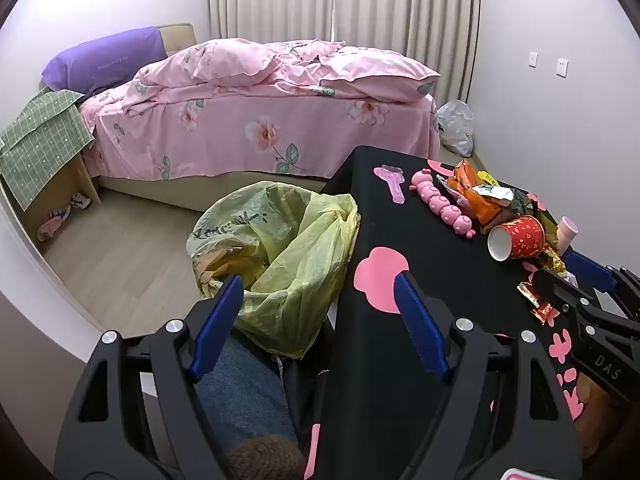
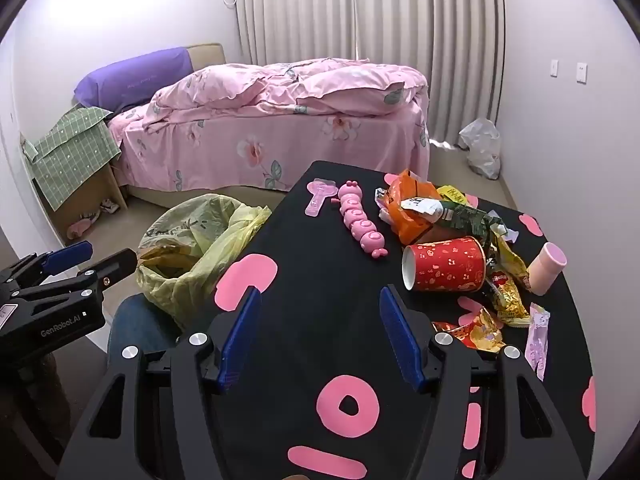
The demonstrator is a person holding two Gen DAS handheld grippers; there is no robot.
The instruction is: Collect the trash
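A pile of trash lies on the black table (image 2: 304, 240) at the right: a red paper cup (image 2: 444, 264) on its side, an orange bag (image 2: 412, 208), gold and green wrappers (image 2: 508, 300) and a lilac wrapper (image 2: 538, 340). A yellow trash bag (image 1: 280, 248) stands open on the floor left of the table. My left gripper (image 1: 318, 292) is open over the table's left edge and the bag, with nothing between its fingers. My right gripper (image 2: 318, 304) is open above the bare tabletop, left of the cup, also holding nothing.
A pink caterpillar toy (image 2: 362, 224), a pink flat tool (image 2: 318, 196) and a pink cup (image 2: 546, 268) also lie on the table. A bed with pink bedding (image 1: 260, 120) fills the back. A person's jeans-clad knee (image 1: 244, 396) is below the left gripper.
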